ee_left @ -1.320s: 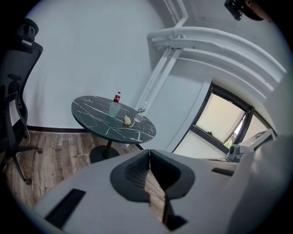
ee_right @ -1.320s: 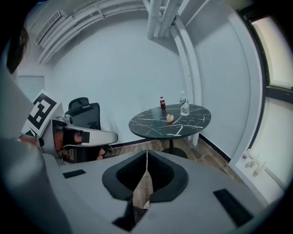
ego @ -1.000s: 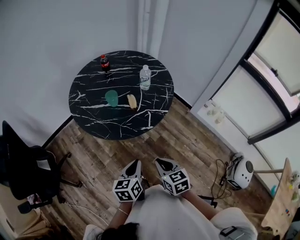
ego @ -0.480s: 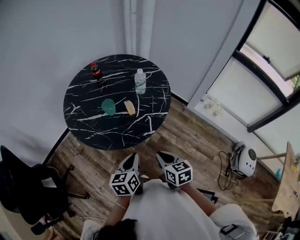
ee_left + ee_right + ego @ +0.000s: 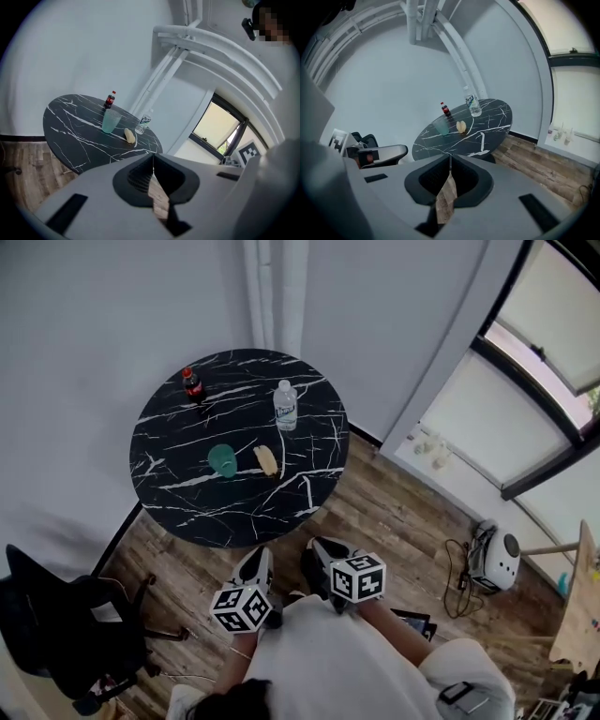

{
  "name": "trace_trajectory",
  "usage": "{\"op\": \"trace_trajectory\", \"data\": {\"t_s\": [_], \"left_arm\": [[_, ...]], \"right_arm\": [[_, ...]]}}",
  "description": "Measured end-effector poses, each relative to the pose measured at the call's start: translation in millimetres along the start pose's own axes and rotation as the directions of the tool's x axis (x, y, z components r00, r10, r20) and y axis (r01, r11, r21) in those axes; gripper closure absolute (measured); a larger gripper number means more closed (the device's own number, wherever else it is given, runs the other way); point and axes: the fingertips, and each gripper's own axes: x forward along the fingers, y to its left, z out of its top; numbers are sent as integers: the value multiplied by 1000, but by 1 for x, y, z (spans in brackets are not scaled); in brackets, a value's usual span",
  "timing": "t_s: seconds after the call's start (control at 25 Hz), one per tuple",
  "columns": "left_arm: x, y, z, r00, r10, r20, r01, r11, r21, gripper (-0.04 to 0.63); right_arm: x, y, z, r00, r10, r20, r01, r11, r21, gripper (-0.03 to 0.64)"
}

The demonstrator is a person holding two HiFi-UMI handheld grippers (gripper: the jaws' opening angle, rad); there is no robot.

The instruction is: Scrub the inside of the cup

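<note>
Left tool (image 5: 259, 557) is clamped fully shut, the jaws meeting tip to tip with nothing between them. Right tool (image 5: 320, 547), same story: jaws together, empty. Both hang over the wood floor (image 5: 394, 521), well short of the cup (image 5: 222, 460) and touching nothing, each pointing toward it and slightly down.

The cup, pale green, stands on the round black marble table (image 5: 178, 493), near its middle. From the left gripper view the closed left tool (image 5: 153, 157) points just right of the cup (image 5: 111, 121); from the right gripper view the right tool (image 5: 450, 157) lines up almost straight on the cup (image 5: 442, 125).

Hard to read: the cup's inside does not show from any angle. Just beside the cup, on its right in the head view, lies a yellow oblong thing (image 5: 268, 460), too small to name. The hands are hidden under the marker cubes. A black chair (image 5: 56, 615) is cut off by the left edge, well apart from the cup.

The cup is upright, mouth up, wider at the rim, long axis vertical. Beyond the cup stand a water bottle (image 5: 287, 406) and a cola bottle (image 5: 192, 384), both upright, near the far edge.
</note>
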Motion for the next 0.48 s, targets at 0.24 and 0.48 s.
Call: {"op": "trace_trajectory", "data": {"t_s": [0.24,0.48], "left_arm": [[4,33,15,994,111,23,-110,993,-30,583],[26,55,34,983,184,23,-183,982,-55,583]], "right_arm": [[39,0,20,998,45,-32,-45,999,-7,580],[78,-2,52,996,61,-59,-68,990,-122,578]]}}
